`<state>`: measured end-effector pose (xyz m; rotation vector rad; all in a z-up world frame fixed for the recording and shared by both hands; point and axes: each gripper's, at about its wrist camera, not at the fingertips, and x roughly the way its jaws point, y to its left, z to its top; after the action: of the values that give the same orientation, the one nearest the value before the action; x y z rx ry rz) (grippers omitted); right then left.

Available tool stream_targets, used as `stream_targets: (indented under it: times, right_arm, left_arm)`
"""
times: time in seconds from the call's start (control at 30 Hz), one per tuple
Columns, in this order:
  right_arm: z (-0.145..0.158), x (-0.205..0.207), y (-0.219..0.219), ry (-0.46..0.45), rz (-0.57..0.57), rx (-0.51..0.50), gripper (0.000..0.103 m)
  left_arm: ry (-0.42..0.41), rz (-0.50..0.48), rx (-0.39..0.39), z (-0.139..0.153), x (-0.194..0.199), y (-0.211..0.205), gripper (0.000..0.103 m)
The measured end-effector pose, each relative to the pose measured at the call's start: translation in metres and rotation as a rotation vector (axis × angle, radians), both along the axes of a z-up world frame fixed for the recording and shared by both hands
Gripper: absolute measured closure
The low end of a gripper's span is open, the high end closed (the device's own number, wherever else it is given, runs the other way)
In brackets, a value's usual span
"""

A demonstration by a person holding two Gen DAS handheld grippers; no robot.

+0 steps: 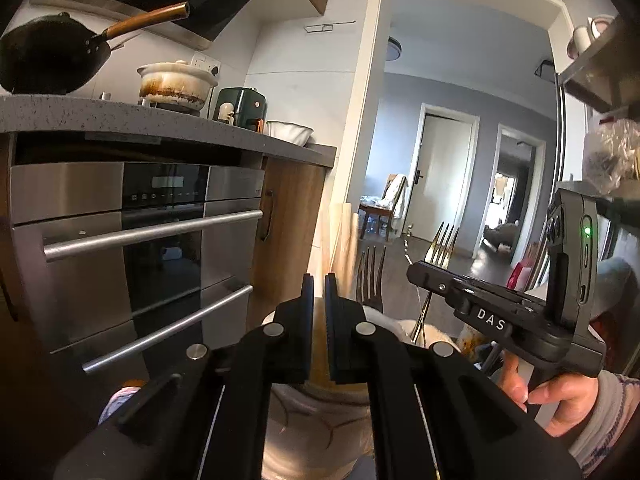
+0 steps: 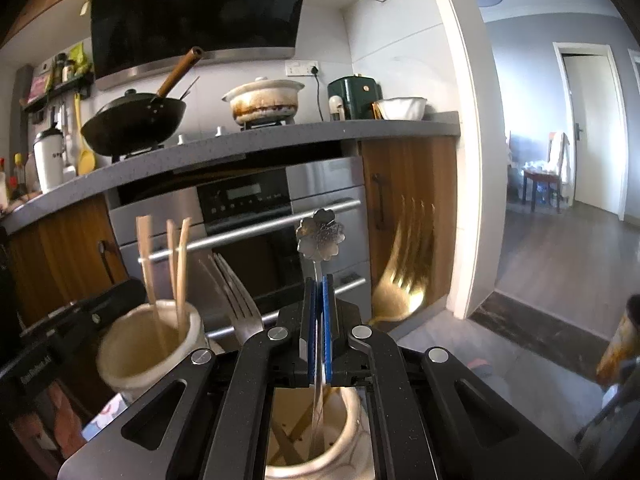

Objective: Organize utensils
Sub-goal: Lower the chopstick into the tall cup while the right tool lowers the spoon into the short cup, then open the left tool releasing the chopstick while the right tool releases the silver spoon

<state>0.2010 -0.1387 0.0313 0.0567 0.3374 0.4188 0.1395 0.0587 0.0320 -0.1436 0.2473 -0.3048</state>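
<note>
Utensils stand in two cream holders. Right gripper [image 2: 319,292] is clamped on the flower-ended spoon [image 2: 321,236], its stem hanging into the near holder [image 2: 352,432]. Lower it straight, then release once it rests, by judgement. Left gripper [image 1: 319,296] is closed on chopsticks [image 1: 340,240] over its holder [image 1: 320,412]. A gold fork [image 2: 400,276] and a steel fork [image 2: 236,288] crowd the spoon; the oven [image 2: 248,216] stands well behind.

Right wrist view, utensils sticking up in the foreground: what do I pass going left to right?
Chopsticks in the left holder → silver fork → flower-handled spoon clamped in the right tongs → gold fork.
</note>
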Motion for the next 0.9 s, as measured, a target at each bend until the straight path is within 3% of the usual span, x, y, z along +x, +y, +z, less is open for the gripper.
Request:
stream_targets:
  times: [0.17,0.47,0.53,0.73,0.83,0.87,0.9]
  right_arm:
    - [-0.007,-0.002,-0.002,0.021,0.008,0.003,0.099]
    - [-0.009,-0.01,0.0,0.014,0.006,-0.032,0.099]
    - [-0.008,-0.01,-0.002,0.017,0.006,-0.029,0.098]
    - [-0.004,-0.02,-0.004,0.009,0.033,-0.019,0.075]
    - [0.0,-0.03,-0.012,-0.005,0.037,0.008,0.045]
    - [0.003,-0.036,-0.017,-0.015,0.027,0.026,0.023]
    - [0.005,-0.04,-0.021,-0.024,0.019,0.04,0.011]
  left_arm:
    - [0.017,0.013,0.02,0.001,-0.004,-0.001,0.096]
    - [0.036,0.062,0.04,0.006,-0.011,0.001,0.069]
    - [0.034,0.069,0.048,0.007,-0.013,0.001,0.067]
    - [0.031,0.081,0.053,0.01,-0.021,0.003,0.054]
    - [0.036,0.089,0.052,0.013,-0.027,0.005,0.045]
    - [0.036,0.092,0.051,0.014,-0.029,0.005,0.041]
    - [0.033,0.098,0.05,0.014,-0.033,0.006,0.035]
